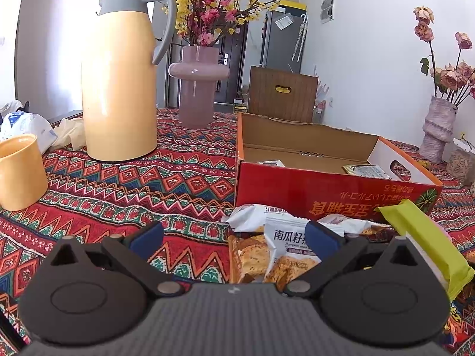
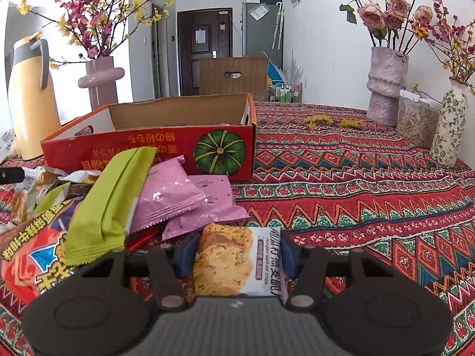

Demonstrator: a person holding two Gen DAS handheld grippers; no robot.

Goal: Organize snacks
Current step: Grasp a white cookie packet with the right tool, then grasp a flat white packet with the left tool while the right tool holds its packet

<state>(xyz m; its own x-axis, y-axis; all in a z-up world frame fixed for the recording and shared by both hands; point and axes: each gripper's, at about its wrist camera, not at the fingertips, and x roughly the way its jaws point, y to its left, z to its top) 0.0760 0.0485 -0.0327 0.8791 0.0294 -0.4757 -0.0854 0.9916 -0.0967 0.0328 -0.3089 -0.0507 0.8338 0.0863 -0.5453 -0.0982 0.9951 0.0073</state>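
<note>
On a red patterned tablecloth (image 2: pixel 356 178), the right gripper (image 2: pixel 237 255) pinches a white oat-crisp packet (image 2: pixel 228 261) between its blue pads (image 2: pixel 185 256) — the packet's long axis runs straight ahead, toward the red cardboard box (image 2: pixel 148 151) beyond. Beside it, to the left, lie pink packets (image 2: pixel 178 198) and a green wrapper (image 2: pixel 107 195) in a loose pile. The left gripper (image 1: pixel 234 237) hovers with fingers spread wide over another oat-crisp packet (image 1: pixel 285 249) near the box — a yellow thermos (image 1: pixel 118 89) stands well apart

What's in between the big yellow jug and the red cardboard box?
In the left wrist view, only patterned red tablecloth lies between the tall yellow thermos jug and the red cardboard box.
</note>
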